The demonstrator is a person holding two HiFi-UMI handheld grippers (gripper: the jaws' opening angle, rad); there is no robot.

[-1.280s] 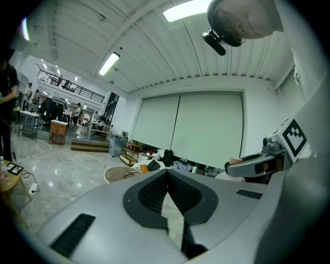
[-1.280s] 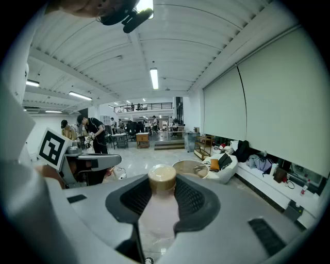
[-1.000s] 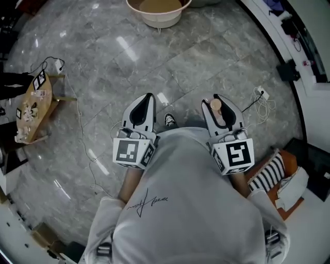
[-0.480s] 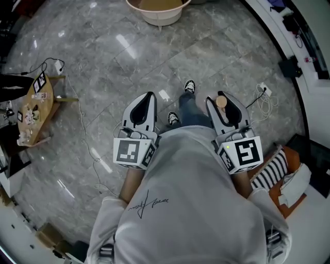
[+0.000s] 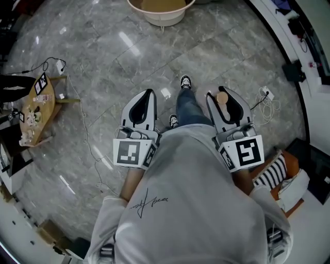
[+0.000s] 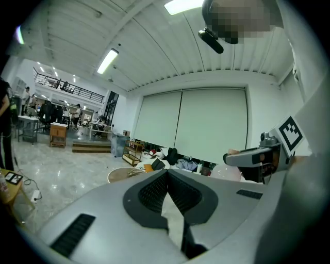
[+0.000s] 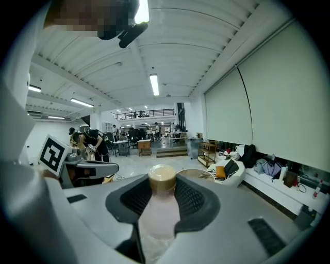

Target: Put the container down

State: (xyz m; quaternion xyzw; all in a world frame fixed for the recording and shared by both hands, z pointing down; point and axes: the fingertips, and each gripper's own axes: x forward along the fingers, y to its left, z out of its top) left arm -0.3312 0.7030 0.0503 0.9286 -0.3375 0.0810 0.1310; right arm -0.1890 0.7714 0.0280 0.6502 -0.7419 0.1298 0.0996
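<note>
Pale-pink container (image 7: pixel 158 216) sits pinched in our right hand-held gripper (image 5: pixel 225 96); our left hand-held gripper (image 6: pixel 168 179) is pressed together, empty. We judge we're mid-carry: next, find a surface and lower it.

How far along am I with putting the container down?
Nothing looks done yet. In hand: the right gripper is shut on the container, held above the floor. The left gripper is shut and empty. Left: set the container down and release it.

Two tools (image 5: pixel 148 95) (image 5: pixel 227 93) — one container (image 7: pixel 161 206), one basin (image 5: pixel 161 14), one table (image 5: pixel 37 109).
</note>
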